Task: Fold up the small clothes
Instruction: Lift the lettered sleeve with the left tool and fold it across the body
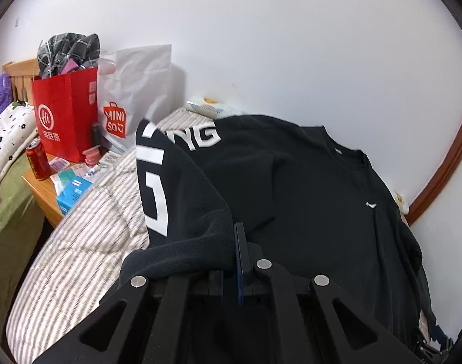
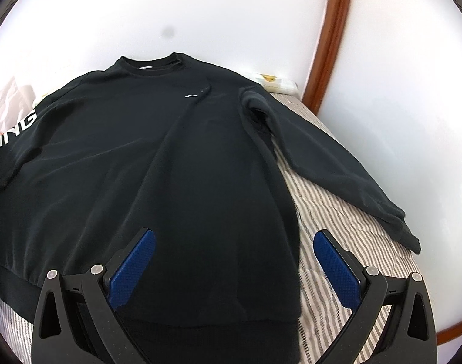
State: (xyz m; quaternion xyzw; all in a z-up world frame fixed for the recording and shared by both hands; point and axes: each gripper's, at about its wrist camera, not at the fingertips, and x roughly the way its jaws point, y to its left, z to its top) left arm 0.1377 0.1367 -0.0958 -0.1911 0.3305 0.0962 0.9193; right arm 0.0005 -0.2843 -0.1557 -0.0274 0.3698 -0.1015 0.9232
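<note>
Biggest worry was the sleeve [image 1: 182,188] slipping out, since my left gripper [image 1: 235,242] was pressed shut on just a thin bit of its fabric, and if it dropped early the fold would've landed crooked or bunched up over the chest. My right gripper [image 2: 234,261] was spread wide over the near hem, holding nothing. The black sweatshirt [image 2: 158,157] lay face up on the striped bed cover [image 2: 331,212], collar at the far end, right sleeve stretched out flat, white letters on the lifted left one.
</note>
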